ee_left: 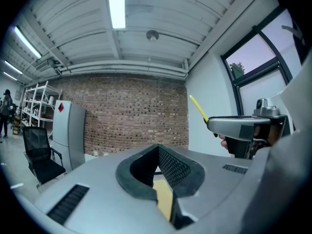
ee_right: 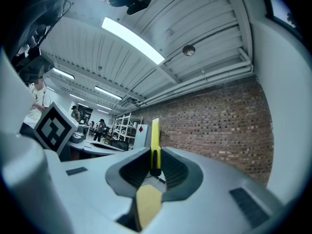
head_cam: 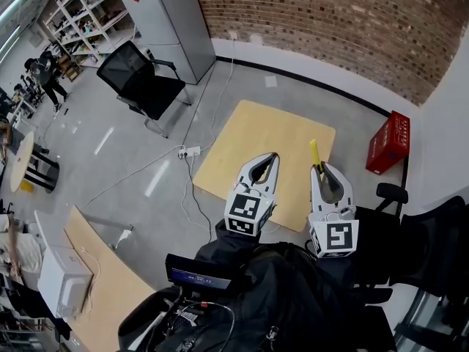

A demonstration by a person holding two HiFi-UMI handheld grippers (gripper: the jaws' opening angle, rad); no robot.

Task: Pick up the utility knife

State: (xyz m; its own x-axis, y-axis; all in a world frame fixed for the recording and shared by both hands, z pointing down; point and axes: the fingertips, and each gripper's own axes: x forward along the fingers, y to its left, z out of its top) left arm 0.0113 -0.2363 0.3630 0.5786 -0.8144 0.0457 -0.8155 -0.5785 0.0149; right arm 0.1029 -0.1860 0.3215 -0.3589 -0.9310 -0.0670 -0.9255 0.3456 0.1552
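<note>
The utility knife (head_cam: 314, 152) is a slim yellow strip that stands up out of my right gripper (head_cam: 319, 169), which is shut on it above the near right edge of the light wooden table (head_cam: 249, 145). In the right gripper view the knife (ee_right: 155, 145) rises between the dark pads of that gripper (ee_right: 155, 167), pinched near its lower end. My left gripper (head_cam: 272, 158) hovers beside it over the table's near edge, its jaws together with nothing in them. The left gripper view shows its own tips (ee_left: 158, 148) meeting, and the right gripper (ee_left: 243, 126) with the knife (ee_left: 198, 107) off to the right.
A red crate (head_cam: 387, 142) stands on the floor right of the table, by the brick wall. Left of the table are a black office chair (head_cam: 139, 83) and a grey cabinet (head_cam: 165, 24); a power strip (head_cam: 189, 152) and cables lie on the floor. A second wooden tabletop (head_cam: 110, 284) is at lower left.
</note>
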